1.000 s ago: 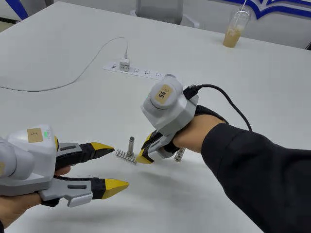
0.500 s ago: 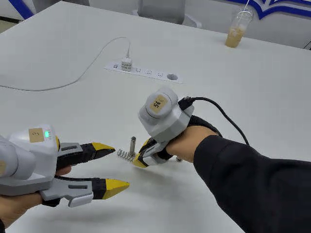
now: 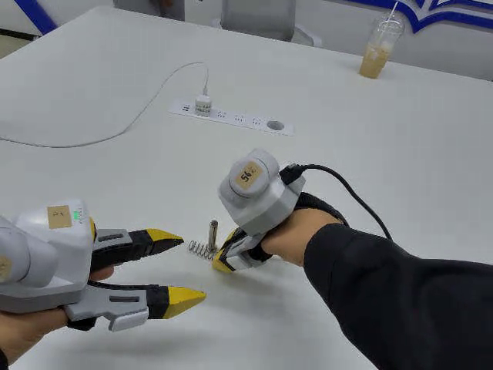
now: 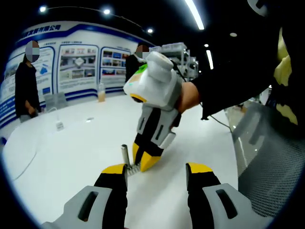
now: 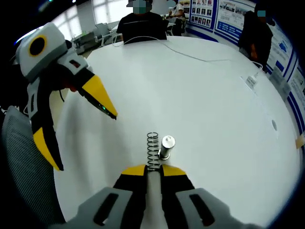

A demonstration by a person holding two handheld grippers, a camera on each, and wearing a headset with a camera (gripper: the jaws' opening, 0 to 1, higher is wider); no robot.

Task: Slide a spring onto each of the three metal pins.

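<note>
While its near end is pinched between the closed jaws of the right gripper (image 3: pixel 224 262), the spring (image 3: pixel 202 248) sticks out roughly level, low over the white table (image 3: pixel 347 154). Its coils lie just beside an upright metal pin (image 3: pixel 212 233), not threaded on it.

The right hand (image 3: pixel 296 231) wraps the gripper body with the wrist bent down, so the jaws slant toward the tabletop. A dark sleeve (image 3: pixel 400 308) covers the forearm.

The left gripper (image 3: pixel 179 266) is held low and nearly level. Its yellow-tipped jaws stand wide apart with nothing between them, pointing at the pin and spring but clear of both.

Near the table's far edge, a clear plastic cup (image 3: pixel 377 50) holds a tan drink and a straw. A white power strip (image 3: pixel 231 119) lies nearer, with one white charger (image 3: pixel 202 103) plugged in and its cable (image 3: pixel 115 131) trailing across the table.
</note>
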